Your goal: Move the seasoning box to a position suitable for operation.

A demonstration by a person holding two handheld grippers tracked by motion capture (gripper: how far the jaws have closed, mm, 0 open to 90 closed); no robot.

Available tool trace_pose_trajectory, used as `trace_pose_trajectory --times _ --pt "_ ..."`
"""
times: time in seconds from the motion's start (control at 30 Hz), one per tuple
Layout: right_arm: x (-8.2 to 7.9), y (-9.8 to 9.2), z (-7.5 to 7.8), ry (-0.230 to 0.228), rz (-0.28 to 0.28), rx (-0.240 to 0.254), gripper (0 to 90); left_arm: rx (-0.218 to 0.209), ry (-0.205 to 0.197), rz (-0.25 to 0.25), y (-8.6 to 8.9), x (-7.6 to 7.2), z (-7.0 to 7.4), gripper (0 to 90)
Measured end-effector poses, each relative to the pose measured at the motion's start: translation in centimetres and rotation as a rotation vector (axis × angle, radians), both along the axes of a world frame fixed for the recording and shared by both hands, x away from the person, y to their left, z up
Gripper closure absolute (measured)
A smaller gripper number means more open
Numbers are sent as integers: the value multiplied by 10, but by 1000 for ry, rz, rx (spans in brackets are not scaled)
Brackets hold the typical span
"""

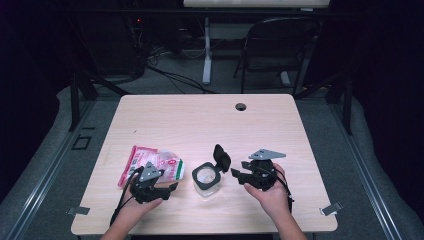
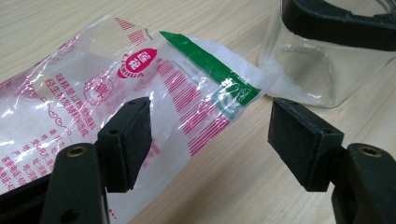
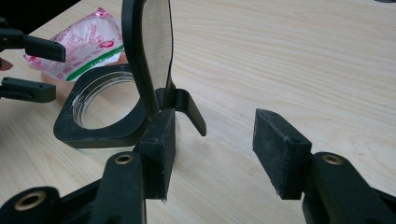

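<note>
Near the front edge of the wooden table (image 1: pixel 200 120) lies a plastic bag (image 2: pixel 116 88), flat and crinkled, made of thin clear film with pink stripes, a green band along its open end and a round pink label with printed characters. Its open end points toward a glass jar (image 2: pixel 322 70), which stands just beside it on the person's right. White grains, like sugar or salt, lie at the bottom of the jar, and a few seem to sit at the mouth of the bag.

This jar has clear, rounded-square walls and a black plastic collar (image 3: pixel 93 130) around a round opening. Its hinged lid (image 3: pixel 152 51) stands up and open; it is a black frame with a clear pane, and a small curved tab sticks out at the hinge.

On the near side of the bag, the left gripper (image 2: pixel 210 135) hovers with its jaws spread. The pads (image 2: pixel 135 140) are black, rectangular and slightly rough like foam; the green-edged end of the bag lies between them, but they do not press on it.

To the right of the jar, the right gripper (image 3: pixel 212 149) also has its jaws spread, with bare light wood grain between them. One pad (image 3: pixel 161 149) stands just beside the collar under the hinge; I cannot tell whether it touches.
</note>
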State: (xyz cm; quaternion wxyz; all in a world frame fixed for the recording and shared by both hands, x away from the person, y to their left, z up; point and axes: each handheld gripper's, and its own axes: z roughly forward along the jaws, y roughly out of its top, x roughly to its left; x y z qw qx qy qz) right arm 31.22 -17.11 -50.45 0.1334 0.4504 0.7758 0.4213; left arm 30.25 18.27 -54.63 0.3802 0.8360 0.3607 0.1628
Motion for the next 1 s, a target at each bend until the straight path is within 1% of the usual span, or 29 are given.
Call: trace_pose_trajectory --times 0.07,0.1,0.17,0.23,0.3,0.33,0.4,0.43,0.6,0.67,0.83,0.9,1.0 --pt "0 0 0 -1 -1 2 489 34 -11 -4 -3 -1 -2 296" --pt "0 0 0 -1 0 1 489 43 -13 -5 -4 -1 -3 296" --pt "0 0 0 -1 1 0 489 83 -29 1 -6 -1 -5 296" --pt "0 1 0 0 6 -4 488 113 -39 15 -6 0 -8 296" --pt "0 2 0 -1 9 -5 487 126 -43 41 -3 2 -11 299" --pt "0 2 0 0 10 -6 487 125 -34 50 0 4 -12 300" --pt "0 2 -1 -1 10 -8 486 132 -34 74 5 7 -13 307" --pt "0 2 -1 -1 10 -8 486 123 -33 86 7 8 -13 313" --pt "0 3 -2 -1 7 -4 481 124 -23 121 18 14 -15 327" --pt "0 3 -2 -2 5 -3 479 108 -12 121 22 16 -16 331" --pt "0 3 -2 -2 6 -2 478 85 -7 131 26 17 -15 404" --pt "0 2 -3 3 2 7 476 91 -5 135 27 18 -16 410" --pt "0 3 -4 6 3 6 476 95 -2 143 26 20 -18 429"
